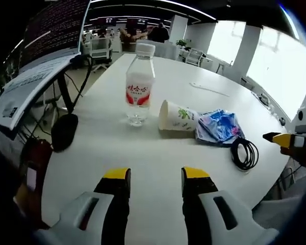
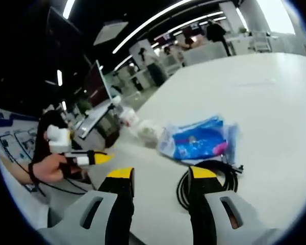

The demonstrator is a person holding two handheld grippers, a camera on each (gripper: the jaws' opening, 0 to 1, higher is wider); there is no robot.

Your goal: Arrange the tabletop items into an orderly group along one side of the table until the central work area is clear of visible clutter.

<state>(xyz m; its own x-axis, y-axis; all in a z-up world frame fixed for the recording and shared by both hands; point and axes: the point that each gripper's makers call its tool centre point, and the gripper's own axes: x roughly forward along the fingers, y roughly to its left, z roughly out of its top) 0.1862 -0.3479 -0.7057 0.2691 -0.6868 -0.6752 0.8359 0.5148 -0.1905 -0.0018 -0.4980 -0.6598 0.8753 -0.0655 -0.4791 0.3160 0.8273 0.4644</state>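
A clear water bottle (image 1: 139, 87) with a red label stands upright on the white table (image 1: 143, 153). To its right a paper cup (image 1: 177, 117) lies on its side, touching a blue plastic packet (image 1: 219, 126). A coiled black cable (image 1: 245, 153) lies right of the packet. My left gripper (image 1: 155, 176) is open and empty, short of these things. My right gripper (image 2: 160, 176) is open over the table edge, with the black cable (image 2: 209, 178) by its right jaw and the blue packet (image 2: 199, 139) beyond. The cup (image 2: 147, 131) and bottle (image 2: 126, 116) appear blurred behind. The left gripper's yellow tip (image 2: 99, 157) enters from the left.
An open laptop (image 1: 35, 56) sits on a stand at the left, with a black mouse (image 1: 64, 131) below it. A thin white strip (image 1: 209, 89) lies far back on the table. Office chairs and people stand beyond the table's far end. The right gripper's yellow tip (image 1: 280, 139) enters from the right.
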